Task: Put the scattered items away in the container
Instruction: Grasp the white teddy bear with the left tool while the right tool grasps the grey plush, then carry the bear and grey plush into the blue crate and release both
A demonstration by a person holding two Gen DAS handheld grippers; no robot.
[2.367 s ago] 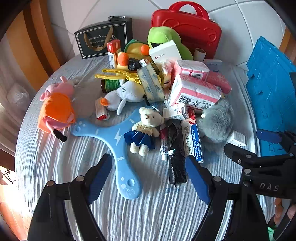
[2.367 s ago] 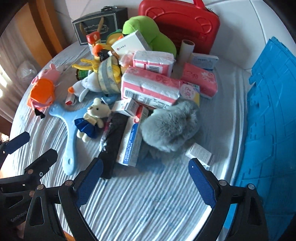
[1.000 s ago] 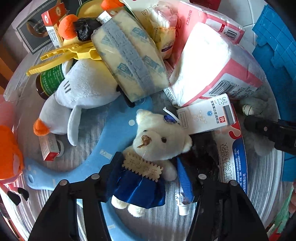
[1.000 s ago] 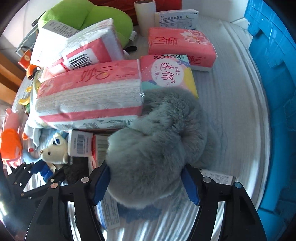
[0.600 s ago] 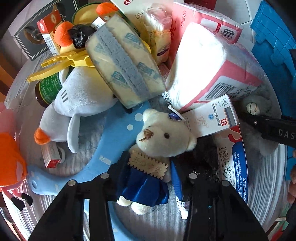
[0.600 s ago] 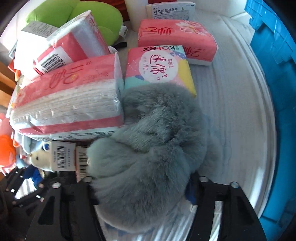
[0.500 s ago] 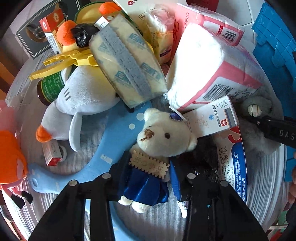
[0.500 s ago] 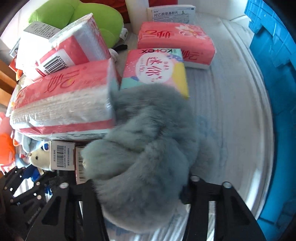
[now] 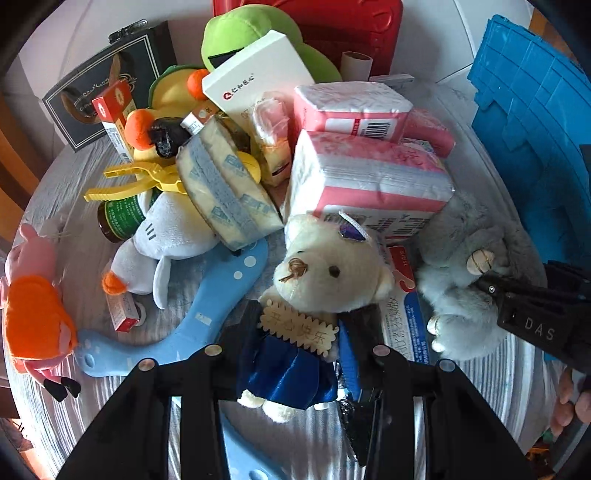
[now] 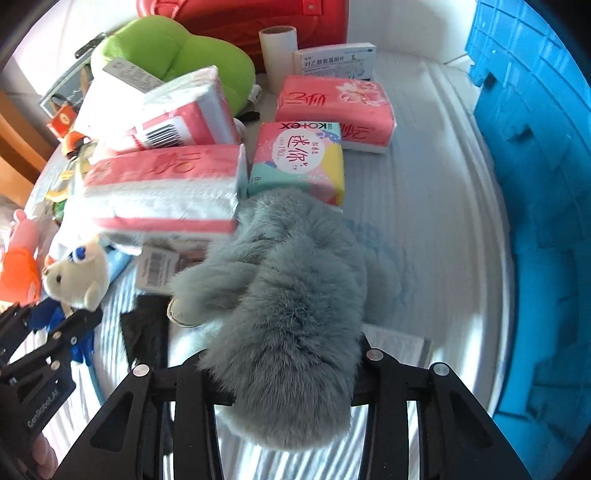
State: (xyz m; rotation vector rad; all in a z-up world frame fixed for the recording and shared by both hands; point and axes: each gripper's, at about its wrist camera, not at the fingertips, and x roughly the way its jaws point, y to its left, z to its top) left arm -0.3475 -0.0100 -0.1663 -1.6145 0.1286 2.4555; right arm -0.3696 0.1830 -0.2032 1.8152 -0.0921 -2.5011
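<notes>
My left gripper (image 9: pixel 288 354) is shut on a small white teddy bear in a blue dress (image 9: pixel 314 288), held just above the striped tablecloth. My right gripper (image 10: pixel 288 373) is shut on a grey furry plush (image 10: pixel 291 295), lifted a little off the cloth. The grey plush also shows in the left wrist view (image 9: pixel 461 273), and the bear in the right wrist view (image 10: pixel 77 277). The blue plastic crate (image 10: pixel 535 147) stands at the right, also seen in the left wrist view (image 9: pixel 532 122).
A pile lies beyond: pink tissue packs (image 9: pixel 369 184), a Kotex pack (image 10: pixel 299 158), a white goose plush (image 9: pixel 166 229), a blue boomerang toy (image 9: pixel 192 317), a green plush (image 10: pixel 173 55), a red case (image 9: pixel 332 26), a pig plush (image 9: pixel 33 295), a toothpaste box (image 9: pixel 406 317).
Both grippers came in from open, closed on their toys and lifted them: the left on the bear, the right on the grey plush. Both have pulled back a little.
</notes>
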